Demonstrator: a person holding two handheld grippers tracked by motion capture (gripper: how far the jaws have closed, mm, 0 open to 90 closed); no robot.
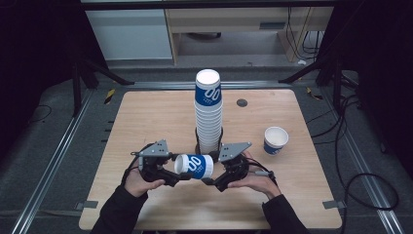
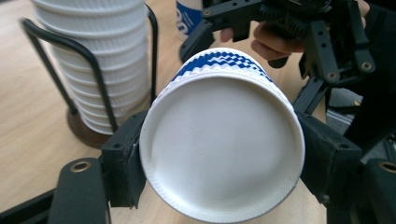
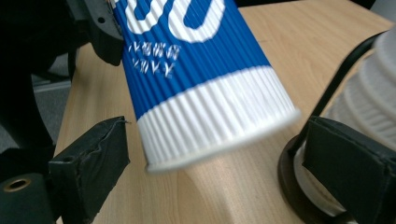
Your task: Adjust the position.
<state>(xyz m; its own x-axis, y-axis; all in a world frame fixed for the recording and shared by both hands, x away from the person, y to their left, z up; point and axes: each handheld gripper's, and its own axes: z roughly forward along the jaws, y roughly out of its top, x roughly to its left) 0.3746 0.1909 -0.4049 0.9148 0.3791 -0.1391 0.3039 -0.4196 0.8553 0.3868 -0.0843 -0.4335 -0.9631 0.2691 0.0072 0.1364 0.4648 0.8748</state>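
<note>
The blue-and-white ripple paper cup (image 1: 195,165) lies on its side above the desk (image 1: 146,117), at 6 o'clock from the cup stack (image 1: 209,112). The left claw (image 1: 176,178) clamps its base end; the right claw (image 1: 210,181) stands released, pads clear of the rim. It looks light, thin-walled and easily crushed, though the ribbing gives grip. The stiffer base or rolled rim is the safest hold.
</note>
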